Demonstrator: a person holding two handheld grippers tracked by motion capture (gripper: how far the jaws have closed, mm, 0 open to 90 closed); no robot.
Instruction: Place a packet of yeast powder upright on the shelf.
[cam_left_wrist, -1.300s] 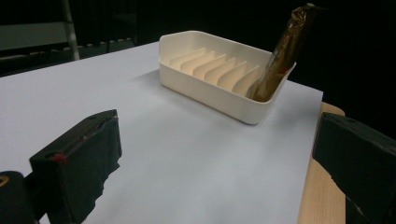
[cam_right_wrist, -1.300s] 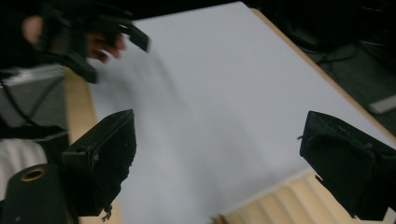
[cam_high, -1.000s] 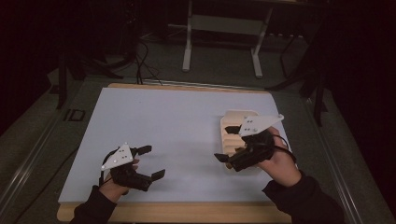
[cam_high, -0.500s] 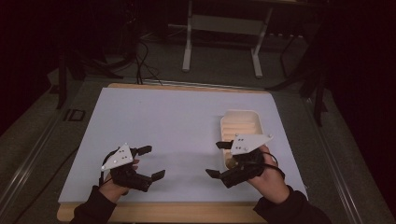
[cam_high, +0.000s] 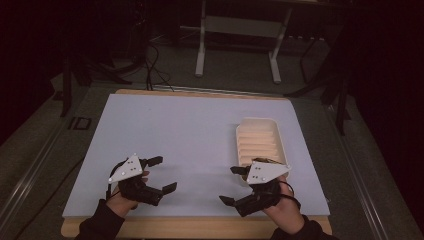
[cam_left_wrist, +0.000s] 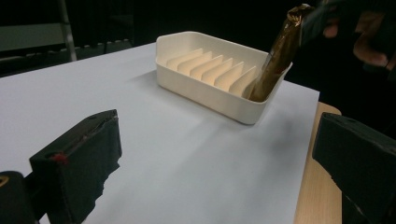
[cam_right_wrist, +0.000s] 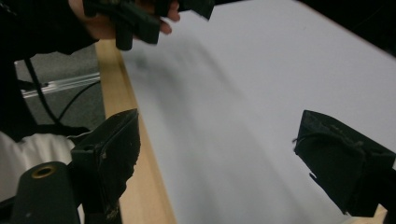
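The brown wrapped stick (cam_left_wrist: 279, 56) stands tilted in the near end of the cream tray (cam_high: 260, 127), leaning on its rim. It looks shiny and crinkly. The tray has ridges inside and sits on the right of the white surface (cam_high: 190, 130). The putting-in looks done; little seems left. The right gripper (cam_high: 235, 186) is near the tray, jaws open and empty. The left gripper (cam_high: 161, 174) rests at the near left, jaws open too.
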